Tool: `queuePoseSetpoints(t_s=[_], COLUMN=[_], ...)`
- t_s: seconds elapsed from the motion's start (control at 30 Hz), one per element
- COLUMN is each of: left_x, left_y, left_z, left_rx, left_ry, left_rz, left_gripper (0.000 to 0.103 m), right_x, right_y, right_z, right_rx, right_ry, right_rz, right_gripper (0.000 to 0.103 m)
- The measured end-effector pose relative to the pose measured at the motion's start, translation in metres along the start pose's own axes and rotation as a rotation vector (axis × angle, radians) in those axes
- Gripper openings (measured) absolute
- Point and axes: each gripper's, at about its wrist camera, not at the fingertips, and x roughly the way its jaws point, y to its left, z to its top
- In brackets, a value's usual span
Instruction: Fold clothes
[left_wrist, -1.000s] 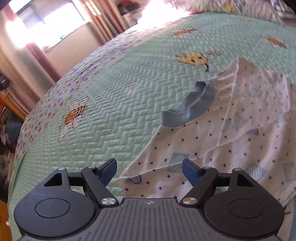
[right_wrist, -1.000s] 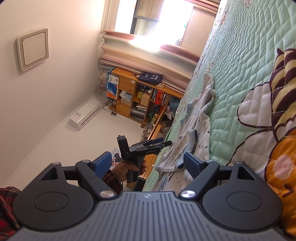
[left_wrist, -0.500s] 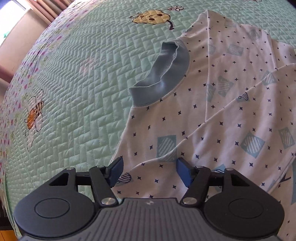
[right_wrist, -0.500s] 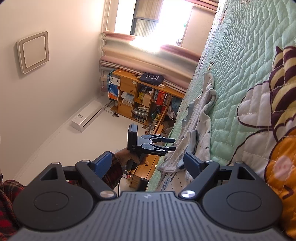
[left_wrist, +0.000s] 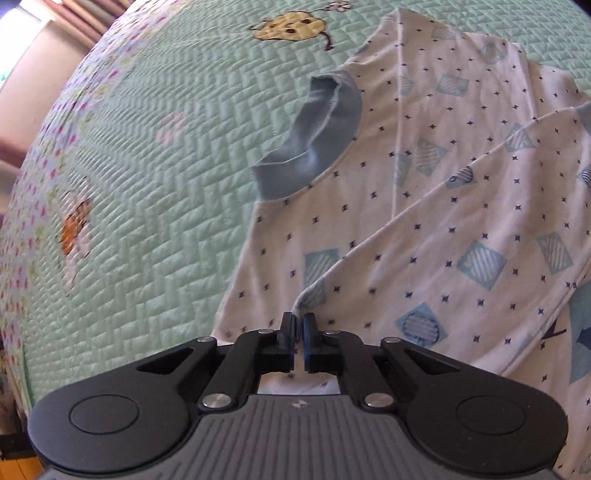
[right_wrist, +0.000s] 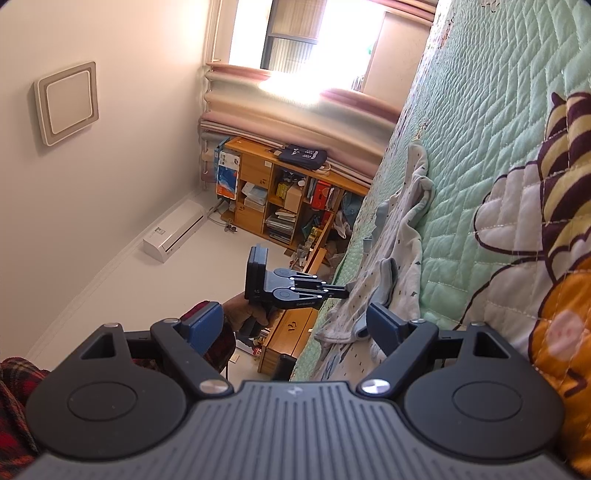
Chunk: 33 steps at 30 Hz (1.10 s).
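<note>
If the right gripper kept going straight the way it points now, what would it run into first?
Most likely the shirt bunched on the bed: it lies just beyond the right gripper, whose jaws stand open. The left gripper is slightly off that line; depth is hard to judge.

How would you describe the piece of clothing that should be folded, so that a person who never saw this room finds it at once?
Look at the mint green quilted bedspread with cartoon bees. On it lies a white shirt, partly spread out. It stands apart by its small dark stars, pale blue striped squares and blue ribbed collar; the left hand-held gripper pinches its fabric.
</note>
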Motion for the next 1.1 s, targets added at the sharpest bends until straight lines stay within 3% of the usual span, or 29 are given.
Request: queuePoseSetpoints(t_s=[0.23,0.37,0.43,0.53,0.63,0.7,0.77,0.83,0.9,1.0,1.1], left_x=[0.002,0.0,-0.01,-0.027,-0.036,-0.035,-0.029,-0.011,-0.008,-0.01,-0.02], left_y=[0.01,0.014,0.015,0.008,-0.014,-0.03,-0.048,-0.057,-0.055,-0.056,-0.059], left_z=[-0.015,-0.023,-0.026,-0.026,-0.022,-0.02,-0.019,-0.026,-0.035,-0.043,-0.048], left_rx=[-0.019,-0.036,-0.075,-0.123,-0.162,-0.199,-0.223,-0.265,-0.363,-0.439,-0.481], left_ry=[0.054,0.055,0.006,-0.072,-0.131,-0.144,-0.147,-0.081,-0.069,-0.046,-0.065], left_rz=[0.108,0.158,0.155,0.174,0.133,0.099,0.075,0.154,0.244,0.401,0.42], left_gripper=[0.0,0.001,0.002,0.013,0.036,0.057,0.068,0.07,0.084,0.082,0.082], right_x=[0.0,0.0,0.0,0.0,-0.001,-0.001,-0.001,-0.001,-0.001,-0.001,0.0], right_y=[0.001,0.001,0.0,-0.001,-0.001,-0.001,-0.001,-0.001,0.0,0.002,0.003], right_z=[0.0,0.0,0.001,0.001,0.0,0.0,0.0,0.0,0.0,0.0,-0.001], right_rx=[-0.002,-0.002,0.001,0.003,0.002,0.001,-0.001,-0.004,-0.006,-0.011,-0.014], right_ry=[0.0,-0.001,-0.001,-0.002,-0.002,-0.002,-0.002,-0.001,0.0,0.001,0.001], right_rz=[-0.003,-0.002,0.0,0.002,0.002,0.002,0.002,0.0,-0.002,-0.006,-0.008], right_gripper=[0.085,0.085,0.085,0.085,0.085,0.085,0.085,0.085,0.085,0.085,0.085])
